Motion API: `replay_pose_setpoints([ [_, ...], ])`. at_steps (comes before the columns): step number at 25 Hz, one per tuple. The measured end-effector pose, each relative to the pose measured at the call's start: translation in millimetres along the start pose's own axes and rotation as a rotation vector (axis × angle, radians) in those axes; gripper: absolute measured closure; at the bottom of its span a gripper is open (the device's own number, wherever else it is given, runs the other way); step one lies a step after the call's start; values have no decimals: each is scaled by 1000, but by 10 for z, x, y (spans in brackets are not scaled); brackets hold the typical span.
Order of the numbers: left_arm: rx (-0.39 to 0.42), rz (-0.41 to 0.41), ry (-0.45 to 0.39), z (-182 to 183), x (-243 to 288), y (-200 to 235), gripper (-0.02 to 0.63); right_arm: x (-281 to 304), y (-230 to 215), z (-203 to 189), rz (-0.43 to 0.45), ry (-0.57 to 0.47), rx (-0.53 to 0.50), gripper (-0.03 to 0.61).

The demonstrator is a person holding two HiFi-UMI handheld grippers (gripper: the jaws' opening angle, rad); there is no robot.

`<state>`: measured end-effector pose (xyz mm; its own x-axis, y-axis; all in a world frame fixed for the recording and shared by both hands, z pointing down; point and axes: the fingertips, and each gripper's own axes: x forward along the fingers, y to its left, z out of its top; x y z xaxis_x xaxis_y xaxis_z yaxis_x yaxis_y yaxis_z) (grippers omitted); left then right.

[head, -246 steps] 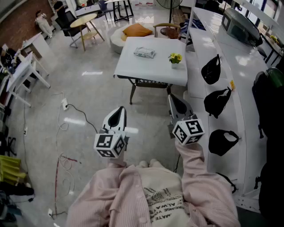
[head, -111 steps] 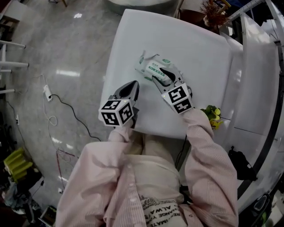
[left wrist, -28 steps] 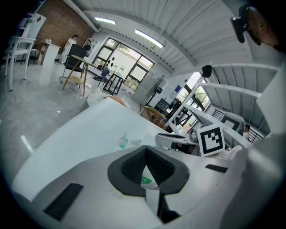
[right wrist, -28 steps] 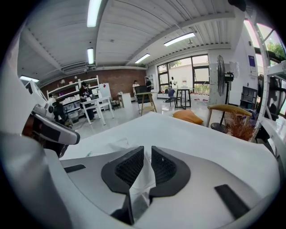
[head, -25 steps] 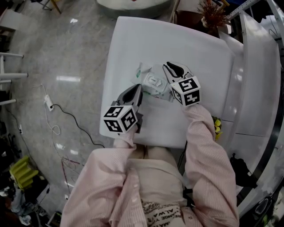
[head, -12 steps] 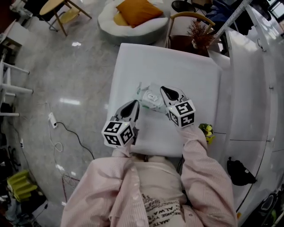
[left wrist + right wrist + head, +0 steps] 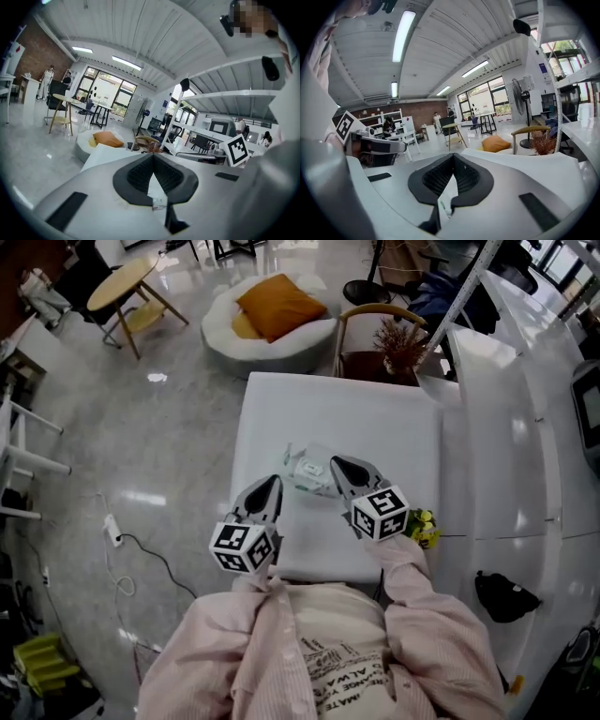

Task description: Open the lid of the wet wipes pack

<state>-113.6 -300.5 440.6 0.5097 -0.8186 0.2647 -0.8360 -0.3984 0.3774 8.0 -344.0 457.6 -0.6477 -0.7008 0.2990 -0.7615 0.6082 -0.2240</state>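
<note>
The wet wipes pack [image 7: 302, 470], white with green print, lies on the white table [image 7: 375, 418] in the head view. It is too small there to tell how its lid stands. My left gripper [image 7: 270, 482] hangs over the table's near left part, just short of the pack, shut with nothing in it. My right gripper [image 7: 337, 465] hovers beside the pack's right end, also shut and empty. In the left gripper view the tips [image 7: 153, 155] meet. The right gripper view shows its tips [image 7: 453, 155] closed too, with a sliver of the pack [image 7: 443, 200] showing below them.
A small pot of yellow flowers [image 7: 424, 521] stands at the table's near right edge. Beyond the table are a wooden chair [image 7: 375, 320] with a dried plant [image 7: 398, 338] and a white pouffe with an orange cushion [image 7: 277, 310]. A white counter [image 7: 506, 427] runs along the right.
Both grippers rose off the table and drew back toward the person. The right jaws closed. The pack stayed on the table, and the head view now takes in more of the room.
</note>
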Motion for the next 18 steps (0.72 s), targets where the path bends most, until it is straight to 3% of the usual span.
replay_pose_setpoints([
  [9,98,2,-66,332,-198,-74,614,-371,85,426,-35,-143,41,578],
  [18,130,26,-128,531,-344,-99,614,-666,26,714,-86,-251,40,578],
])
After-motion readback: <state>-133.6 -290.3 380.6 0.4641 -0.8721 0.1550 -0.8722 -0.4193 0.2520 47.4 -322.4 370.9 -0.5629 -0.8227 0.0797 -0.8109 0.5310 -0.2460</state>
